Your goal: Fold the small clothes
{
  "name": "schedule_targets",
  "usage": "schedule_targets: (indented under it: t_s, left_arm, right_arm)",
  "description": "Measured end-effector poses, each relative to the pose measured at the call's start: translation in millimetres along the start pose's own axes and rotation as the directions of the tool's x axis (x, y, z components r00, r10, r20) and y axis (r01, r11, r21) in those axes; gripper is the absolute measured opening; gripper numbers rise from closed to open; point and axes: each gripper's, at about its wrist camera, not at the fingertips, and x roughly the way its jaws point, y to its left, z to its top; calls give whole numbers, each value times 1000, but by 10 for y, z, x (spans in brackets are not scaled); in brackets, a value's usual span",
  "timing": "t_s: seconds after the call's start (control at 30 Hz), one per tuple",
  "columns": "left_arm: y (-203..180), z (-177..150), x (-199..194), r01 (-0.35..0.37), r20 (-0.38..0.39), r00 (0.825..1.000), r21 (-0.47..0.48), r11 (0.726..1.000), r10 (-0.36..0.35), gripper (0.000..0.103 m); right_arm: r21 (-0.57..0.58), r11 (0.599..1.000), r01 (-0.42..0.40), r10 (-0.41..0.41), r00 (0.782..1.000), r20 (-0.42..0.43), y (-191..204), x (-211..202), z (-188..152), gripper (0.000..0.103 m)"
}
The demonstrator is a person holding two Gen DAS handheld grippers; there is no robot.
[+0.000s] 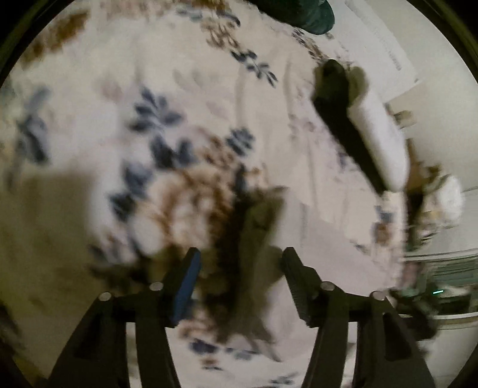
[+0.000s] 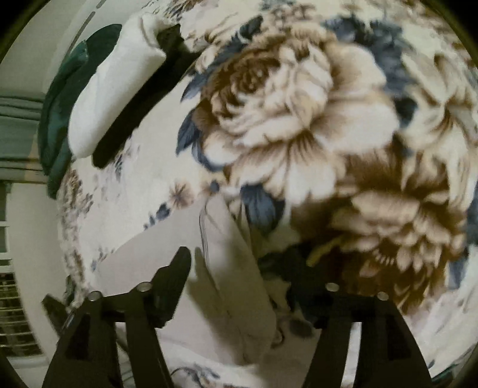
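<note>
While both views are blurred, the left wrist camera shows the left claw (image 1: 240,270) pointing down at a floral blanket (image 1: 98,89) with blue and brown flowers. Its jaws stand apart, with nothing pressed between them; only the blanket and a dark shadow lie under the gap. To the upper right on the blanket lies a folded stack, a white folded garment (image 1: 378,134) side by side with a black folded garment (image 1: 343,119), the two touching along their length. Beyond them, at the top edge, sits a dark green cloth (image 1: 310,15).

In the right wrist view the same white and black pieces lie at the upper left, with the green cloth just behind them at the blanket's edge. The right claw (image 2: 243,270) hangs over a pale small garment (image 2: 233,286) that lies flat on the blanket at the lower middle, one raised fold of it running up between the two fingers. The jaws are spread wide, and neither finger can be seen pressing on the cloth. Large brown and cream roses (image 2: 286,113) of the blanket's print fill the right of this view.
</note>
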Motion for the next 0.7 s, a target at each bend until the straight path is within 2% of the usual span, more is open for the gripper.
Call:
schedule_targets:
  t_s: [0.07, 0.17, 0.27, 0.4, 0.5, 0.53, 0.57, 0.63, 0.67, 0.7]
  left_arm:
    - [58, -15, 112, 87, -28, 996, -62, 994, -89, 57]
    - [82, -76, 316, 215, -56, 973, -126, 969, -223, 57]
    - [6, -116, 420, 200, -78, 975, -99, 975, -208, 57]
    - [-88, -111, 473, 200, -70, 976, -76, 977, -205, 57]
    - [-226, -125, 478, 140, -60, 988, -7, 990, -140, 53]
    - [-311, -139, 473, 105, -51, 993, 36, 994, -103, 42]
    - [-381, -150, 457, 58, -45, 998, 85, 995, -54, 36]
    - [-456, -154, 430, 21, -29, 999, 131, 991, -18, 17]
    - [-464, -157, 405, 7, -19, 1000, 137, 991, -4, 14]
    - [-492, -148, 362, 5, -8, 1000, 137, 991, -4, 13]
  right_arm:
    - [27, 998, -59, 60, 997, -52, -128, 72, -43, 70]
    - [88, 986, -144, 155, 980, -126, -288, 302, -90, 71]
    - [127, 967, -220, 239, 958, -160, -418, 457, -114, 71]
    - [136, 950, -282, 303, 936, -179, -419, 586, -91, 72]
    - [116, 945, -305, 323, 924, -205, -323, 660, -110, 72]
    - [102, 948, -302, 317, 923, -217, -271, 691, -124, 67]
    - [90, 951, -294, 307, 925, -224, -211, 716, -122, 64]
    - [50, 961, -273, 277, 929, -246, -83, 767, -151, 41]
    - [31, 966, -258, 258, 935, -243, -21, 777, -168, 37]
    - [20, 967, -255, 252, 938, -239, 24, 774, -179, 26]
